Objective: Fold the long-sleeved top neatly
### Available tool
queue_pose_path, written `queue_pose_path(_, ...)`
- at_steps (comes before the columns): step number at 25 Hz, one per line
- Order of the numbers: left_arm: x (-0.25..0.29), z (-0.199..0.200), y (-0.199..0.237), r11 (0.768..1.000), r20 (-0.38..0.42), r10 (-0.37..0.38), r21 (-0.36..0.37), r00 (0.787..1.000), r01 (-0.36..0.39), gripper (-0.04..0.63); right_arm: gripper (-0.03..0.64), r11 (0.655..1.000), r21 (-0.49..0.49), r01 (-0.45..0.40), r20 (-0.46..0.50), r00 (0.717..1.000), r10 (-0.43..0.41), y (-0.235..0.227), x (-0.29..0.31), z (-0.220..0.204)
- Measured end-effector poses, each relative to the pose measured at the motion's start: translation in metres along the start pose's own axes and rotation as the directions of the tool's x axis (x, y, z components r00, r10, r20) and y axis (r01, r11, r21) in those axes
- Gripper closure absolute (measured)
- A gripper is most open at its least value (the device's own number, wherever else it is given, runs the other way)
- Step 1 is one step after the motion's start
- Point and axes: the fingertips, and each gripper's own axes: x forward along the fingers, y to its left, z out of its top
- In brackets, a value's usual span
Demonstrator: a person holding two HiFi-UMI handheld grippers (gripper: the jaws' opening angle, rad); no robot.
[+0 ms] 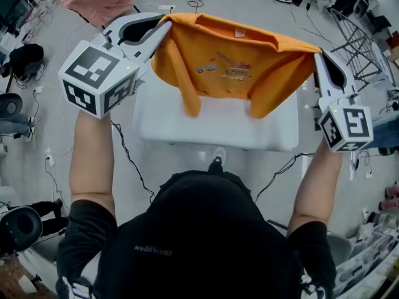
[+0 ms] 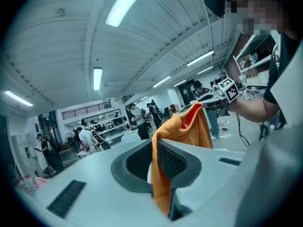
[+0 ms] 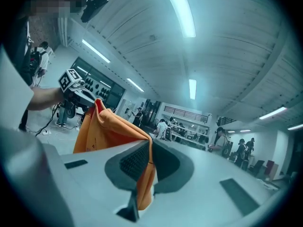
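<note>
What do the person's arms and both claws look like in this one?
The left claw and right claw are white moulded shells with dark grey ribbed pads, each carrying a white cube with black square markers. The person wears a black short-sleeved top.

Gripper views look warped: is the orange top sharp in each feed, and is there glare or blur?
Left gripper view: strong fisheye bending, dark corners, bluish cast, but the orange top pinched in the left tool is sharp. Right gripper view: same bending, bright ceiling lights overhead, the top in the right tool crisp. Head view: even light, soft shadows, no blur.
</note>
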Motion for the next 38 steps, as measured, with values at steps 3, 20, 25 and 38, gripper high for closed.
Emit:
queue_pose_path(3,-0.024,0.005,-0.011,1.000,0.019,-0.031,-0.002,0.999,0.031,0.565,0.591,1.000,0.004,0.013,-0.006,1.000,-0.013,0.019,-0.028,0.005)
queue_pose_path(20,0.064,-0.149,-0.011,0.981,-0.214,-0.132,-0.165,0.968,0.097,0.565,0.590,0.988,0.155,-0.013,-0.297,0.953,0.059,0.041,0.046,-0.150)
queue_pose_path(25,0.117,-0.184,0.013,0.979,-0.272,-0.099,-0.197,0.957,0.045,0.565,0.589,0.983,0.181,-0.019,-0.339,0.937,0.081,0.022,0.098,-0.184)
queue_pose_path(38,0.234,-0.286,0.063,0.970,-0.440,-0.045,-0.234,0.897,-0.066,0.565,0.589,0.971,0.231,-0.066,-0.473,0.864,0.171,-0.004,0.229,-0.295)
